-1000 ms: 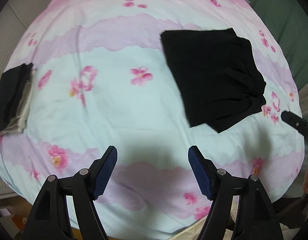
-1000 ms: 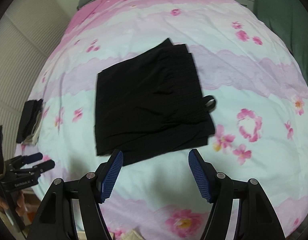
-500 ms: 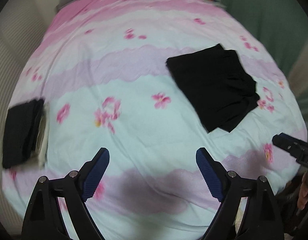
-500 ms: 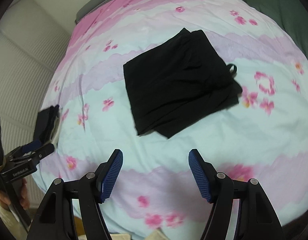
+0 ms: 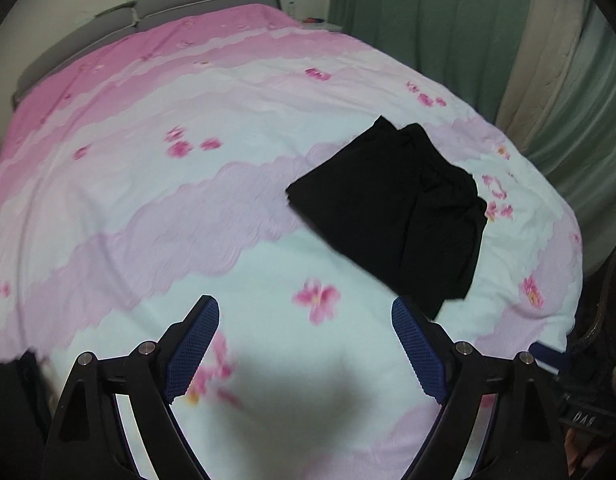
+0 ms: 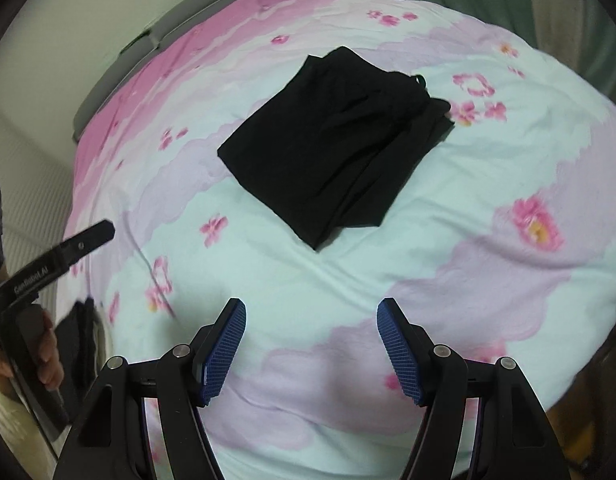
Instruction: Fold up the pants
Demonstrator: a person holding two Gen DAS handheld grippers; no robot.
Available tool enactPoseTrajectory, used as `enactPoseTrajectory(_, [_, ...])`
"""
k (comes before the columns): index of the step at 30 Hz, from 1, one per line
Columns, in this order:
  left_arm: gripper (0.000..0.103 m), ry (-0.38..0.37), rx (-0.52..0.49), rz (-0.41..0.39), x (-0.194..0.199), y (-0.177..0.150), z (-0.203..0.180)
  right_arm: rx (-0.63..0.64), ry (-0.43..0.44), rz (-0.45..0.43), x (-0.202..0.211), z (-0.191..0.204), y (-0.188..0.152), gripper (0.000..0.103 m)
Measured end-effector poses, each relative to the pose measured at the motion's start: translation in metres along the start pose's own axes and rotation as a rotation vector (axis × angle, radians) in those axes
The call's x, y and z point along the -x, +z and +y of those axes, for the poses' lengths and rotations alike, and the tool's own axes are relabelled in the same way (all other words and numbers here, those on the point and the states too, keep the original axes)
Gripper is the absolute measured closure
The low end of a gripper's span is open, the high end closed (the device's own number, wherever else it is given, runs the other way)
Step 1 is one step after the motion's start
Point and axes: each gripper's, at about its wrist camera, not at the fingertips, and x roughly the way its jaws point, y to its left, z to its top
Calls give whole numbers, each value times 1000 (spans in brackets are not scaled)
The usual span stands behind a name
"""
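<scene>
**Pants folded, both claws clear**

Pants [image 6: 336,140] lie as a dark, roughly square packet on the bed [image 6: 488,264], on the flowered cover, toward the far right part of it as my left camera sees it [image 5: 392,216]. I judge the folding close to done: the layers sit stacked, though the edges at the near right corner are stepped rather than flush, and a small loop pokes out at the far corner. Whether that is a drawstring or a tag I cannot tell.

My left claw [image 5: 306,344] is spread wide and holds nothing; it hangs above bare cover, near the packet's closest corner but apart from it. My right claw [image 6: 312,344] is likewise spread and empty, well short of the packet, with a stretch of cover between. I hold both this way, I think, because nothing needs gripping just now: with the fingers apart and back from the cloth, I can look the fold over without dragging it.

From the right camera I see my left claw off to the side, gripped in my hand [image 6: 48,356], clear of the pants. A second dark pile [image 6: 82,344] lies at the bed's left edge, blurred; it may be clothes already folded, set aside there so the middle stays free for work.

If anything is left, it would be squaring the stepped edge or moving the packet to that pile. The cloth looks thin and limp, so a pinch at one corner would likely let the layers slide open.
</scene>
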Motion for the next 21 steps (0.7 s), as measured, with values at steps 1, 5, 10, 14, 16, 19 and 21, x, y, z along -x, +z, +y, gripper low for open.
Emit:
enactPoseTrajectory(1, [15,-11,-3,-2,-8,5,2,-19,-7,-9,-6,3,1,35])
enactPoseTrajectory(5, [15,-85,-18,3,-64,34,12,-88,-16,-39,-36,9,6,35])
enactPoseTrajectory(10, [16,-149,2,48,-134,60,18,-111,-49,-51,-79,15,13,35])
enactPoseTrajectory(14, [18,-200,100,103,-181,68,30,-77,-93,-78,-98,18,16,35])
enactPoseTrajectory(16, [23,-231,148,120,-198,69,35,-101,-66,-75,-107,13,17,36])
enactPoseTrajectory(19, [26,-269,186,98,-208,70,36,-150,-59,-86,-114,3,20,40])
enactPoseTrajectory(21, [31,-300,198,101,-213,72,34,-173,-47,-87,-117,-2,22,43])
